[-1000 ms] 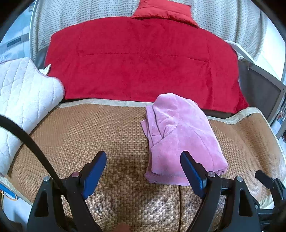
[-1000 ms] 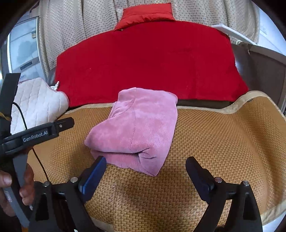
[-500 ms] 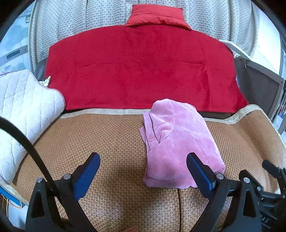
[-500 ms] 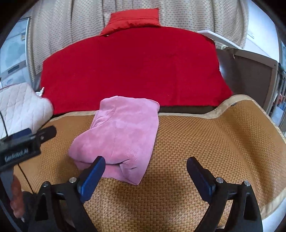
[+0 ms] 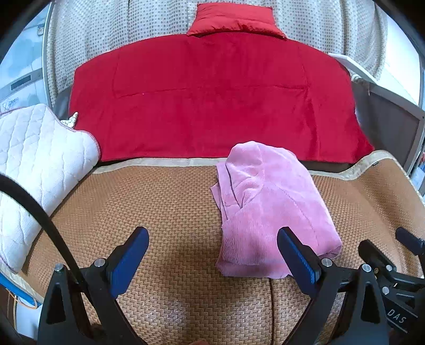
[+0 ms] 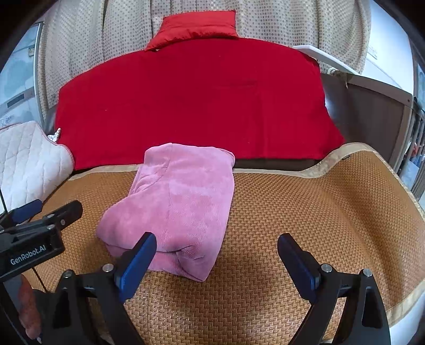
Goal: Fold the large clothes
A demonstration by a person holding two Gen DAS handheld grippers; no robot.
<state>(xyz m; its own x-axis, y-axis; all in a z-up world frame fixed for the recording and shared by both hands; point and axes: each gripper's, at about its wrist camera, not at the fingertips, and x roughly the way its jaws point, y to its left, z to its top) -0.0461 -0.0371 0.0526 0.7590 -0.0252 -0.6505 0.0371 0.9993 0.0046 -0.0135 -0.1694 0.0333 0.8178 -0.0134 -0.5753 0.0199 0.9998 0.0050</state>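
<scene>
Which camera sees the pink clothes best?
The right wrist view: the folded pink garment lies near the middle of it, top and front fold both showing, with only a gripper finger over its near edge. The left wrist view shows the garment further to one side, a finger hiding its near corner.

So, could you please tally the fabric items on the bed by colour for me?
Red: 2, the red blanket and the red cushion
Pink: 1, the folded pink garment
White: 1, the white quilted pad
Brown: 1, the woven mat
Total: 5
</scene>
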